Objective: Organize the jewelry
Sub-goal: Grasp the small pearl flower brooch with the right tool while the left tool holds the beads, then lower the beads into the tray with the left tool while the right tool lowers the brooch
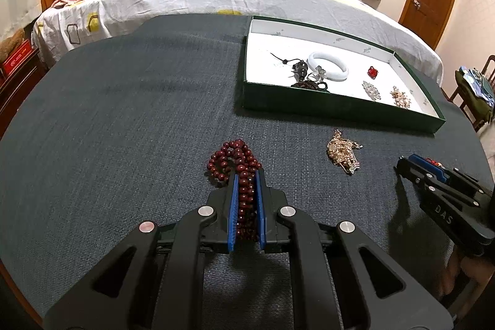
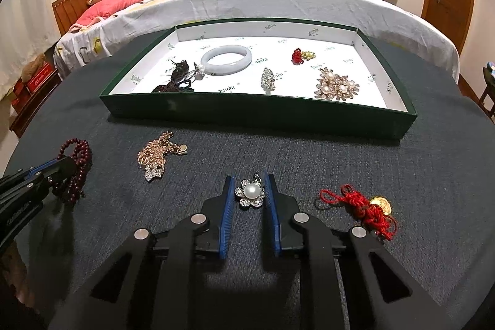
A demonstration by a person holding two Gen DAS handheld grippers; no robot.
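Ahead sits the shallow green cardboard tray [image 2: 260, 113]. My left gripper [image 1: 246, 175] is clamped on the limp dark-red bead strand [image 1: 235, 160], likely to sag. My right gripper [image 2: 249, 190] pinches the small, stiff pearl-and-rhinestone flower brooch [image 2: 250, 194] by its edges on the cloth.

- Left gripper [image 1: 246, 175] tilts down toward the table, jaws clamped on beads [image 1: 239, 163].
- Right gripper [image 2: 249, 186] tilts down likewise, pads [image 2: 228, 200] pressing a brooch [image 2: 250, 193].

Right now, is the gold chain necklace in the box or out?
Out. The gold chain necklace lies on the dark cloth, in front of the green box.
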